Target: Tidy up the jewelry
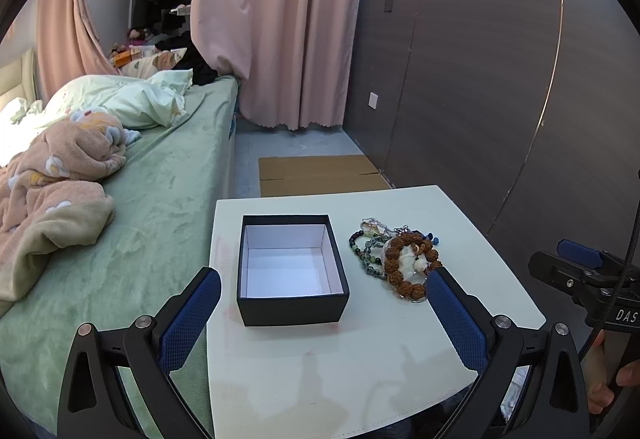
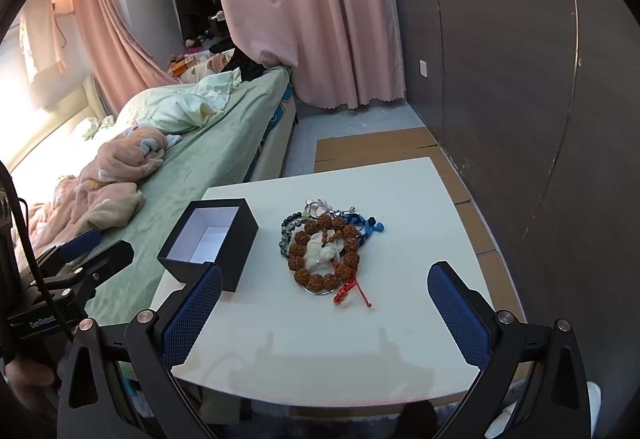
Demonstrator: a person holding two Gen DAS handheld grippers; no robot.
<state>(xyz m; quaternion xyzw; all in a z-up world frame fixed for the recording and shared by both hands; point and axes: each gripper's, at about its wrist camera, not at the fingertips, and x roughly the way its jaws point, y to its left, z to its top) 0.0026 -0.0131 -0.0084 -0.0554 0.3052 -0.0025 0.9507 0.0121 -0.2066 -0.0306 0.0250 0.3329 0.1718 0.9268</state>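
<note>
An open black box (image 1: 291,270) with a white inside stands empty on the small white table (image 1: 360,359); it also shows in the right wrist view (image 2: 210,243). A pile of jewelry (image 1: 400,259) lies to its right: a brown bead bracelet (image 2: 326,253), a dark green bead bracelet (image 2: 289,231), blue beads (image 2: 366,225), a red cord (image 2: 348,289) and a white pendant. My left gripper (image 1: 324,311) is open and empty, above the table's near side in front of the box. My right gripper (image 2: 326,303) is open and empty, just in front of the pile.
A bed (image 1: 160,179) with a green sheet and rumpled blankets lies along the table's left side. Flattened cardboard (image 1: 320,173) lies on the floor behind the table. A dark panelled wall (image 1: 500,99) runs on the right. Pink curtains (image 1: 280,19) hang at the back.
</note>
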